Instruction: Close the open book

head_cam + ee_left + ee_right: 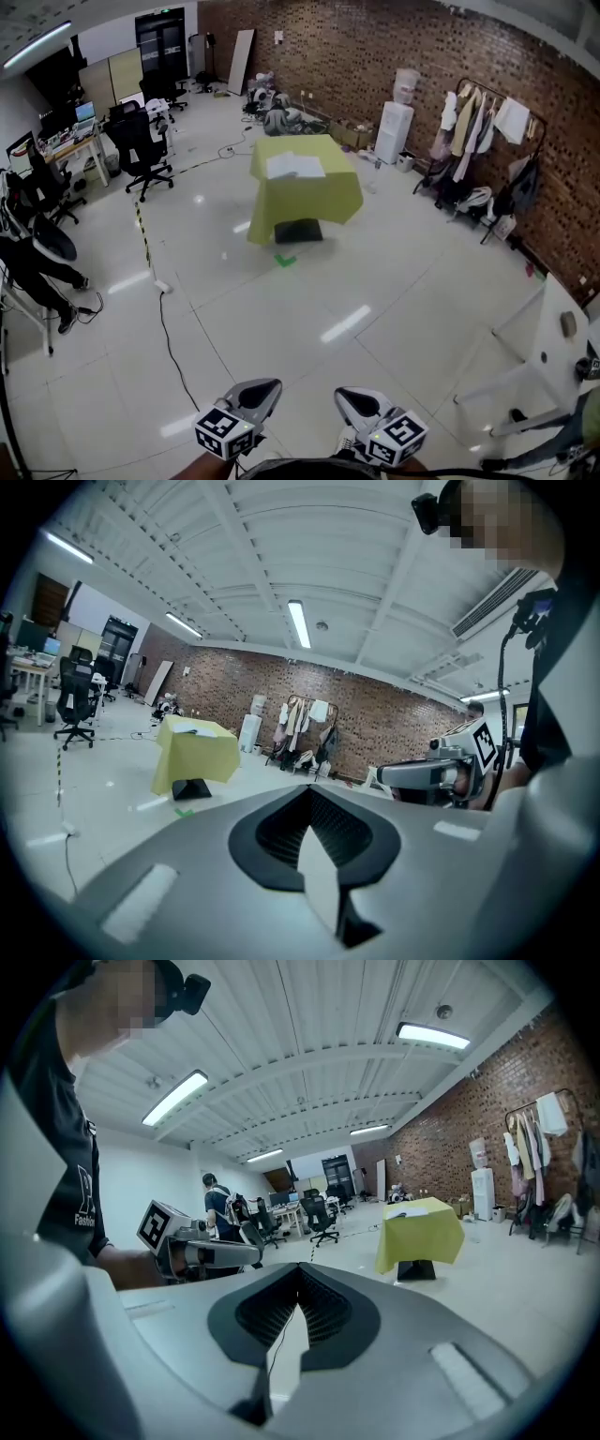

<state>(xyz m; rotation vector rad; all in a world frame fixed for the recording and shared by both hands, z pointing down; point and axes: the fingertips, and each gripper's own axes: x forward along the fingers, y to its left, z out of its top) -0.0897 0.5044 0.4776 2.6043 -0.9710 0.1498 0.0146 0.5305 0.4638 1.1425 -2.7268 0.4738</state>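
Observation:
The open book point(295, 167) lies flat on a table draped in a yellow-green cloth point(305, 199), far across the room. Both grippers are held low at the bottom of the head view, far short of the table. The left gripper point(265, 386) and the right gripper point(351, 397) are both shut with nothing between their jaws. In the left gripper view the clothed table point(195, 754) with the book point(194, 730) stands far off at the left, past the shut left gripper point(307, 791). The right gripper view shows the table point(422, 1234) at the right, beyond the shut right gripper point(300, 1274).
A wide stretch of glossy white floor lies between me and the table, with a black cable point(167, 328) and a green mark point(285, 260). Office chairs point(142, 145) and desks stand at the left. A clothes rack point(487, 141) and a water dispenser point(394, 129) line the brick wall.

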